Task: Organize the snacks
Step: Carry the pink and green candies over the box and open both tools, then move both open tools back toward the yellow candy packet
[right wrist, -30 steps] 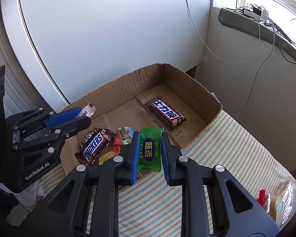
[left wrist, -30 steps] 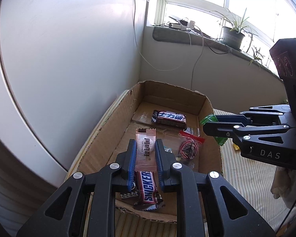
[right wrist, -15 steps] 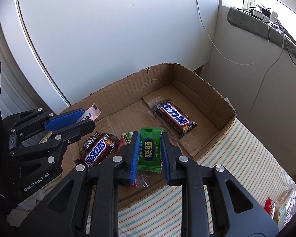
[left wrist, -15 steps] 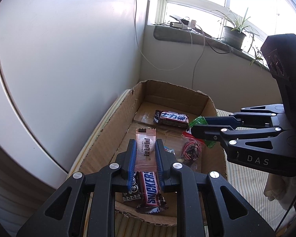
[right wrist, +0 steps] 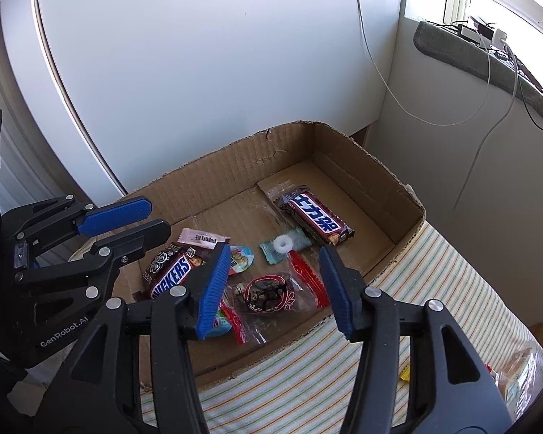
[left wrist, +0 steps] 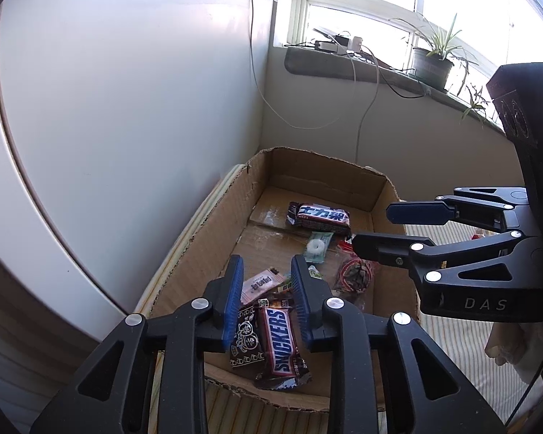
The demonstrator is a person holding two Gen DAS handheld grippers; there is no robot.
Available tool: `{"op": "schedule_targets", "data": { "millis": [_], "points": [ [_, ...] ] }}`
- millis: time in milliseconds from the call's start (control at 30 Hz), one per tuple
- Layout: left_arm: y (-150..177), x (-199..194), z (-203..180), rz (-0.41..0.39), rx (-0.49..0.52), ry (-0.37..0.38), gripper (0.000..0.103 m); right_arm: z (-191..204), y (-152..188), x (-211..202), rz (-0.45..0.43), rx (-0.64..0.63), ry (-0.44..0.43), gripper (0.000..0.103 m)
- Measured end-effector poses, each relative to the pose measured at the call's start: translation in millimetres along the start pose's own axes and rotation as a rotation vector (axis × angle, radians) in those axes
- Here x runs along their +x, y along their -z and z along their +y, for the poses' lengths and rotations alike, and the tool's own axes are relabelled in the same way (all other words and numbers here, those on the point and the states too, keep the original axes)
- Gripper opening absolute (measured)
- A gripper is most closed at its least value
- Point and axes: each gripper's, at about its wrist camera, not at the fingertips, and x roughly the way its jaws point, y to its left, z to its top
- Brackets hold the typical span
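Note:
An open cardboard box [right wrist: 235,159] holds several snacks: a Snickers bar [right wrist: 172,275], a dark bar with white lettering [right wrist: 315,220], a clear red-edged packet [right wrist: 271,291] and a small jelly cup [right wrist: 240,258]. My right gripper [right wrist: 275,249] hovers over the box's near side, its jaws opening with nothing pressed between them. A green mint packet [right wrist: 284,245] lies loose on the box floor below it. My left gripper [left wrist: 266,289] is also opening. A pale pink wafer packet [left wrist: 260,284] lies free in the box beneath its pads, above the Snickers bar [left wrist: 284,340].
The box rests on a striped cloth [right wrist: 434,289] in a corner beside a white wall. More wrapped snacks [right wrist: 517,372] lie on the cloth at the lower right. A windowsill with a potted plant [left wrist: 432,67] and cables runs behind.
Both grippers went from shut to open. The pink wafer packet fell from the left one and the green packet from the right one into the box. The right gripper shifted over the box.

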Motion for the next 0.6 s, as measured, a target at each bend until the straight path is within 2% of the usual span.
{"op": "schedule_targets", "data": {
  "millis": [33, 67, 133, 233, 300, 600],
  "points": [
    [0.2, -0.8, 0.4, -0.004, -0.001, -0.002, 0.044, -0.2, -0.1, -0.5, -0.002, 0.000, 0.005, 0.061],
    [0.1, -1.7, 0.6, -0.007, -0.002, -0.003, 0.046, -0.8, 0.2, -1.8, -0.006, 0.003, 0.009, 0.068],
    [0.0, -3.0, 0.8, -0.010, 0.000, -0.007, 0.051, -2.4, 0.3, -6.0, -0.016, 0.010, 0.020, 0.075],
    [0.0, -4.3, 1.1, -0.015, -0.001, -0.022, 0.066, -4.9, 0.6, -11.0, -0.028, 0.016, 0.032, 0.084],
    [-0.4, -4.5, 1.1, -0.013, -0.001, -0.024, 0.072, -7.6, 2.2, -14.1, -0.032, 0.017, 0.047, 0.088],
    [-0.2, -8.3, -4.2, -0.023, 0.013, -0.045, 0.073, -26.4, 16.3, -29.2, -0.037, 0.048, 0.089, 0.089]
  ]
}}
